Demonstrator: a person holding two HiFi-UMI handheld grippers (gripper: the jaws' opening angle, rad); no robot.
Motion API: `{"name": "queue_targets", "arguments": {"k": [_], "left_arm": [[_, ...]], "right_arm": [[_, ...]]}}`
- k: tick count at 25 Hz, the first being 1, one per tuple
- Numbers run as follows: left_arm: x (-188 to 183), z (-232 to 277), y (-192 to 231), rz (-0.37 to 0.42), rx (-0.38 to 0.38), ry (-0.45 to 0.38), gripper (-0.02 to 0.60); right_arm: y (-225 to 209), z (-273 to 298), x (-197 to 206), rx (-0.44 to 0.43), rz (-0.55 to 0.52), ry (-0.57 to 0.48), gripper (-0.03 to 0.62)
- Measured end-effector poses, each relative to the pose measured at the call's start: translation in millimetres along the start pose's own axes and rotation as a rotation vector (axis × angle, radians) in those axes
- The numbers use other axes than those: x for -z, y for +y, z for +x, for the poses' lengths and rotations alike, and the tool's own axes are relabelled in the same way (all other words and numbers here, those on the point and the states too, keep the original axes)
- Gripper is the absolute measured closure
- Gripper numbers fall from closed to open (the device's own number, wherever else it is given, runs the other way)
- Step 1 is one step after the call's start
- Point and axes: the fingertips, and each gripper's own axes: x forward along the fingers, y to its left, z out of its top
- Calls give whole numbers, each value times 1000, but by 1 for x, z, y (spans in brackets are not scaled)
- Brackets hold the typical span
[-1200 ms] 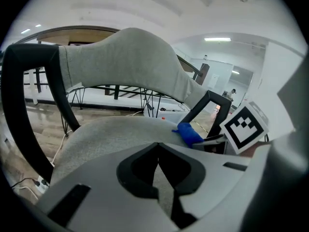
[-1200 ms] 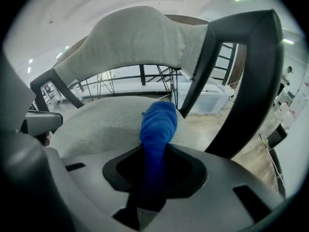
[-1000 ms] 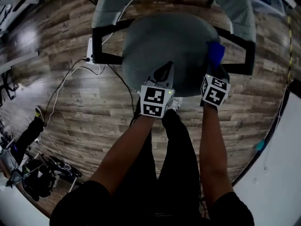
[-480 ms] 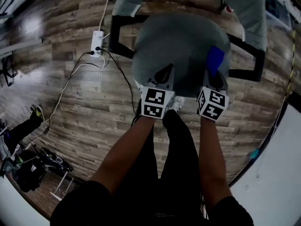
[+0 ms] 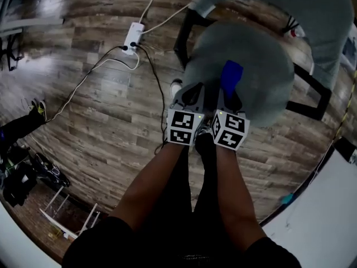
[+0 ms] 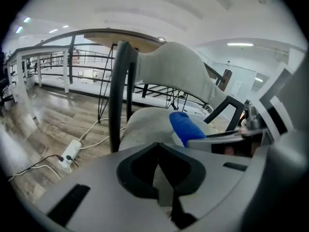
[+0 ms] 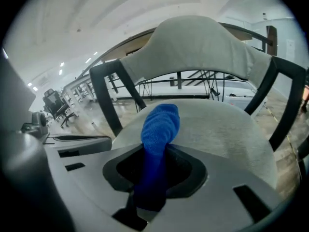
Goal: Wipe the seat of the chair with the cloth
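Note:
The chair's grey padded seat (image 5: 254, 60) lies just ahead of both grippers, with its grey backrest (image 5: 312, 4) behind. A blue cloth (image 5: 230, 76) rests on the seat's near left part, and my right gripper (image 5: 227, 97) is shut on its near end. In the right gripper view the cloth (image 7: 160, 125) sticks up out of the right gripper (image 7: 153, 180) over the seat (image 7: 222, 129). My left gripper (image 5: 192, 95) is close beside it at the seat's near left edge, shut and holding nothing. The left gripper view shows the left gripper (image 6: 162, 175), the seat (image 6: 145, 122) and the cloth (image 6: 186, 127).
Black armrest frames (image 5: 313, 96) flank the seat. A white power strip (image 5: 133, 37) with trailing cables lies on the wood floor (image 5: 100, 116) to the left. A shoe (image 5: 176, 87) stands by the seat's left edge. Dark gear (image 5: 22, 172) clutters the far left, and a white wall (image 5: 329, 216) runs lower right.
My right gripper has drawn the cloth leftward across the seat, ending right beside the left gripper. The chair now sits further right and turned in the head view.

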Motion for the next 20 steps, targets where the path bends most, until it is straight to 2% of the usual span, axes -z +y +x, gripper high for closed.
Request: {"name": "queue_targets", "arguments": {"k": [7,10,14,20], "left_arm": [[9,-26,58,-12,-79,12,575],[13,-32,78,-22,-106,12,575],[23,-33,90,-20,-124,22,575],[20,-30,77,-8,-110,26,575]], "right_arm": [[78,24,10,-106,-32,44,487],[100,34,13,-133,-34,35,487],[107,48,25,-138,-44,62,487],[92,43,24,-108,-49,22,487]]}}
